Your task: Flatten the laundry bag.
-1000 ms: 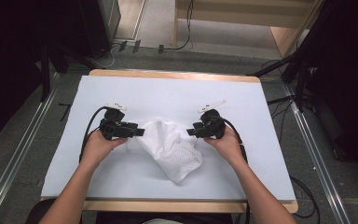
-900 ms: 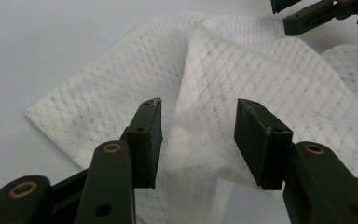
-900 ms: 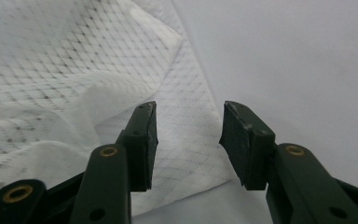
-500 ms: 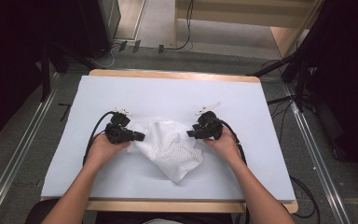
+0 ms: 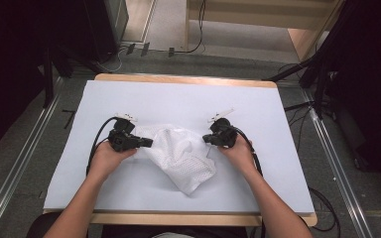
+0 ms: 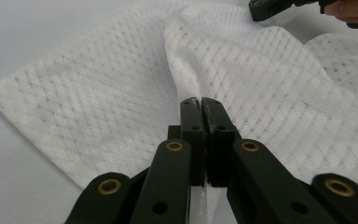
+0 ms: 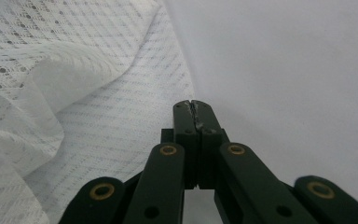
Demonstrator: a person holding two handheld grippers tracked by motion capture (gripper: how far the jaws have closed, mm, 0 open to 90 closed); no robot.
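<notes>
White table (image 5: 129, 99) | left gripper (image 6: 200, 105) clenched on mesh cloth (image 6: 270, 102) | right gripper (image 7: 195, 106) clamped on cloth edge

We hold our left gripper (image 5: 146, 143) and right gripper (image 5: 206, 139) low, tips facing inward; both sets of jaws have just closed tight, forearms stretched forward.
</notes>
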